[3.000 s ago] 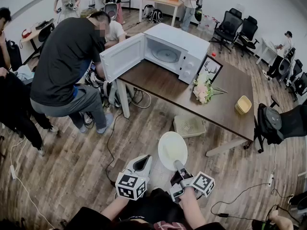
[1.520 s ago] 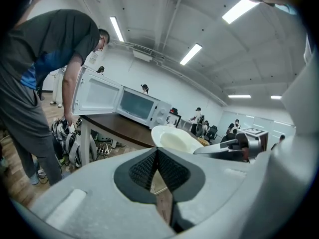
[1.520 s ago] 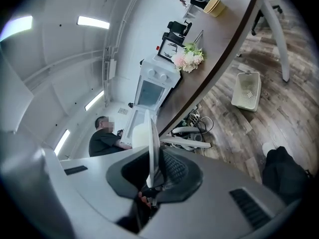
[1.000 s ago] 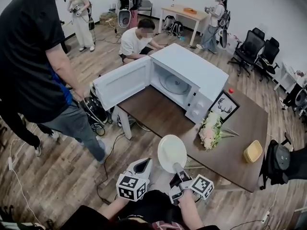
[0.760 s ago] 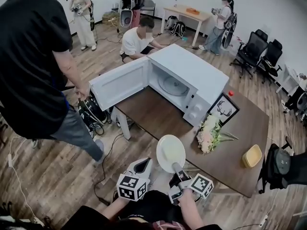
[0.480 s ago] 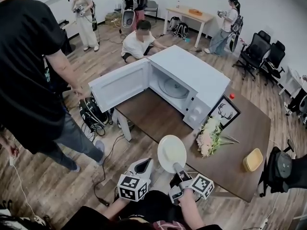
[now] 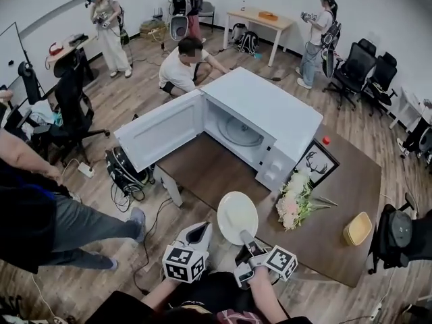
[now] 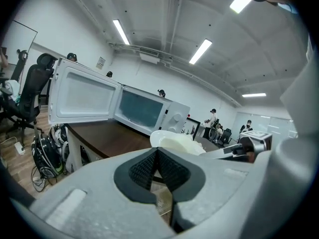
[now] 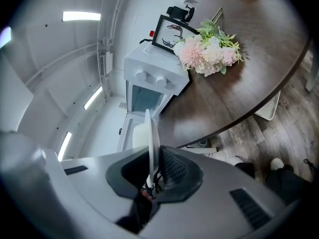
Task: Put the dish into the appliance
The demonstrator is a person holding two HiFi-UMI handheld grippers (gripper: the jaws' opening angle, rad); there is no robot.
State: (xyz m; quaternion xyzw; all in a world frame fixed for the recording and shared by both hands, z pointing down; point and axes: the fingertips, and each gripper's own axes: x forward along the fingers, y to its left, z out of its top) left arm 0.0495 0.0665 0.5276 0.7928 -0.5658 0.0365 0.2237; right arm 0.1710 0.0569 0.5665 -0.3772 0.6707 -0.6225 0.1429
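Just ahead of the person, the right gripper (image 7: pixel 244 236) is clamped on the rim of the white dish (image 7: pixel 237 217), holding it by the near edge of the table (image 7: pixel 324 211). The left gripper (image 7: pixel 200 229) sits beside it, jaws pressed together on nothing. Beyond, the microwave (image 7: pixel 270 113) stands with its door (image 7: pixel 160 130) swung wide left (bare tabletop lies before the cavity), and flowers (image 7: pixel 291 201) lie just right of the dish.

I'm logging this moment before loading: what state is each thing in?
Microwave: door wide open, only the turntable inside.
Plate: gripped by its rim, near the table's front edge.
Right claw: shut on the plate.
Left claw: shut, empty.
Flowers: lying on the table.
Picture frame: upright beside the microwave.
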